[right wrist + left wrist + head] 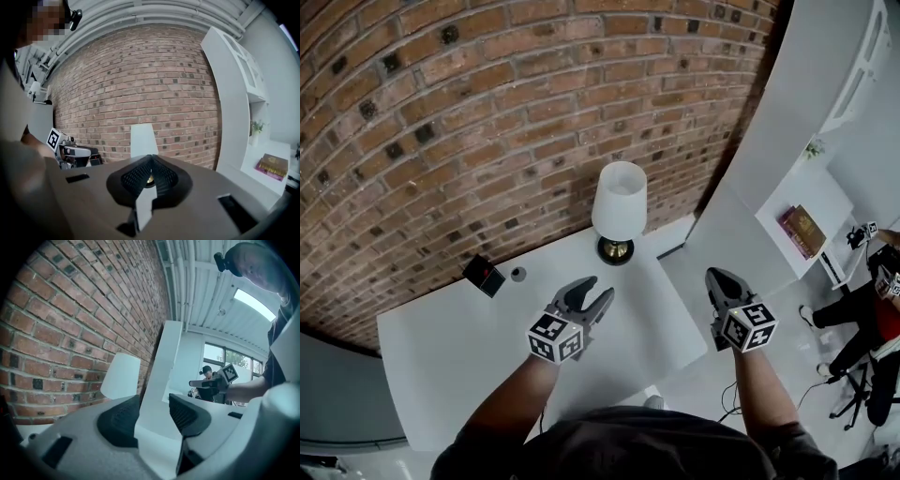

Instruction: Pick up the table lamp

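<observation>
Left gripper [598, 287] is spread wide with nothing between its jaws. The white-shaded, brass-based table lamp [619, 202] stands upright at its one o'clock, near. It sits at the far edge of the white table [459, 356], by the red brick wall [487, 112]. Right gripper [713, 275], pinched shut and empty, has it at ten o'clock, farther off.

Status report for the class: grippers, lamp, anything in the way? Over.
Left gripper open, empty. Right gripper shut, empty. Lamp upright on table, untouched, ahead of both. Black box off to left, not blocking.
</observation>
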Motion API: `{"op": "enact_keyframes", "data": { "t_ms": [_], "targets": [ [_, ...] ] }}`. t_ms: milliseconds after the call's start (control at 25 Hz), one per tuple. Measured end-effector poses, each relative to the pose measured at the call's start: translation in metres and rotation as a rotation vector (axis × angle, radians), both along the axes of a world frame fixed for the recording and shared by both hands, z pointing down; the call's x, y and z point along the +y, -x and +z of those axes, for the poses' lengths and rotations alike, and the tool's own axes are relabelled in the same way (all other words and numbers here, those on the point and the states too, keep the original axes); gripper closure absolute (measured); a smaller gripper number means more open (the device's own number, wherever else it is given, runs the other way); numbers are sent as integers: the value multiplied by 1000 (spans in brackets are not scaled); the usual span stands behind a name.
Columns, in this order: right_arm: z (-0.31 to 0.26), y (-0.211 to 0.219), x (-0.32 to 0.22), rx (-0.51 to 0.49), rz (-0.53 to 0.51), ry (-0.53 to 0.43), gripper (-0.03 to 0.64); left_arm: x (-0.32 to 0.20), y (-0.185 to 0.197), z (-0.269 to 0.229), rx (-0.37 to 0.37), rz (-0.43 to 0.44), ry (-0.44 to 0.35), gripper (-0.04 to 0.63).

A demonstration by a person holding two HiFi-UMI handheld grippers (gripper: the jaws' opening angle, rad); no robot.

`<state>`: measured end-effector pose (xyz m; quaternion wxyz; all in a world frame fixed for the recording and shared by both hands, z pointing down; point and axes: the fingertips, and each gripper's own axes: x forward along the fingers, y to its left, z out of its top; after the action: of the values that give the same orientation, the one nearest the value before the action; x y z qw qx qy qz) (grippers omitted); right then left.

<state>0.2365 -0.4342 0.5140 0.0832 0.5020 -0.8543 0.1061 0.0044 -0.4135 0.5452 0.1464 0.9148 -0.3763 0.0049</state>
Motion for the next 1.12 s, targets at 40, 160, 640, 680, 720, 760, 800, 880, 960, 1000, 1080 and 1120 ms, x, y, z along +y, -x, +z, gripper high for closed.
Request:
{"op": "enact_keyframes", "data": {
  "t_ms": [40,160,640,680,720,760,800,880,960,1000,1080,1120],
  "targets": [
    [2,3,-1,-9,-6,9,623,-2,1,3,-1,0,9,392],
    [5,3,-7,-4,-9,13,623,-13,1,11,-17,-15,12,365],
    [73,1,-40,12,1,55,623,-93,-20,86,-91,-17,18,339],
    [80,1,-44,14,2,57,623,-100,-20,95,-102,-18,18,336],
    [87,0,-48,23,5,53,623,-108,-20,104,-110,-21,20,333],
    [93,-1,-53,32,7,47,623,-116,-20,112,-115,-27,22,331],
    [99,-1,-58,35,7,43,623,-123,-19,119,-118,-35,24,331],
    [112,1,-66,28,5,42,623,-136,-17,134,-126,-44,26,330],
    [125,3,-72,35,4,42,623,-148,-18,147,-135,-45,23,330],
    [130,4,-75,39,3,41,623,-154,-19,152,-141,-45,18,330],
    [140,5,-82,40,3,36,623,-167,-22,163,-152,-47,7,330],
    [144,5,-84,39,3,35,623,-174,-25,168,-154,-49,5,330]
  ]
}}
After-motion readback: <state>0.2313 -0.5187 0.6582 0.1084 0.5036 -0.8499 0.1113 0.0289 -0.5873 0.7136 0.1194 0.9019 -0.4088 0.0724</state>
